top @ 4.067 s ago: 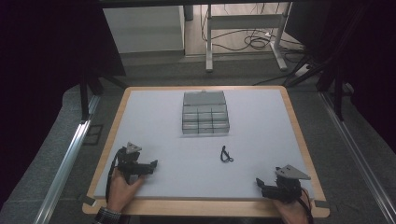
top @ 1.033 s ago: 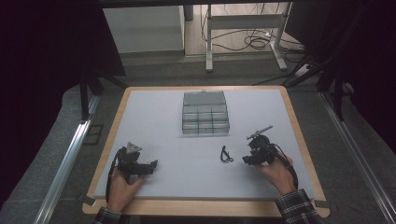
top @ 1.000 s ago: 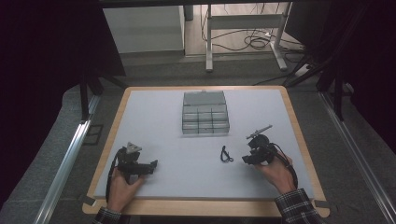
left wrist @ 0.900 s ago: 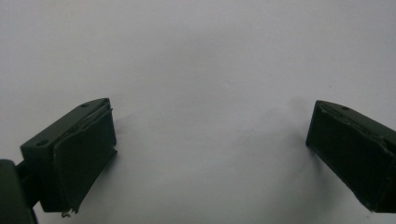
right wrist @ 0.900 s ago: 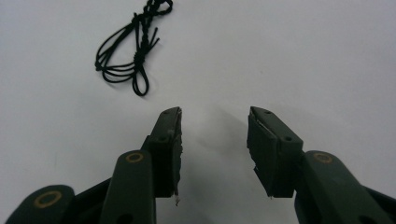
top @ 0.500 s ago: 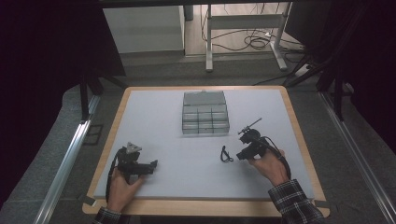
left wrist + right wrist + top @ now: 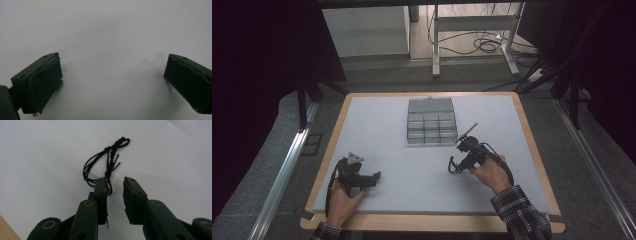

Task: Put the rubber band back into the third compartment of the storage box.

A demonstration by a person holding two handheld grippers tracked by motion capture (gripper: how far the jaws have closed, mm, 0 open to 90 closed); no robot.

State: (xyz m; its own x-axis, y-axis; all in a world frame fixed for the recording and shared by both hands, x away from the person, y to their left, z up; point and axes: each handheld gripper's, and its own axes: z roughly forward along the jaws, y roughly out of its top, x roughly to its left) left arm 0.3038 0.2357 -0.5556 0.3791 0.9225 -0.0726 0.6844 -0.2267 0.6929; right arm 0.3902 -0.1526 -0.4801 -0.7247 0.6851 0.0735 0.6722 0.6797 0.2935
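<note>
1. 2 grippers are at work on the pale bench (image 7: 382,120). The left gripper (image 7: 374,177) rests at the near left, held low in the person's left hand (image 7: 343,200); in the left gripper view its jaws stand wide apart over bare surface with nothing between them, so it looks parked out of the way.
2. Near right of centre, the right hand (image 7: 490,172) angles the right gripper (image 7: 115,183) down at a black cord (image 7: 107,161), a small tangle of thin loops with a knotted tail lying flat on the bench. The jaws are narrowed to a slim gap. A strand crosses the tip of 1 jaw, but the cord is not yet pinched; the low, steep tilt probably lets the tips get under such a thin, limp thing.
3. In the high view the cord (image 7: 453,166) lies just left of that gripper.
4. Farther off, at bench centre, sits a grey compartment box (image 7: 431,125) with its lid tipped back; the cord may be bound for 1 of its cells.
</note>
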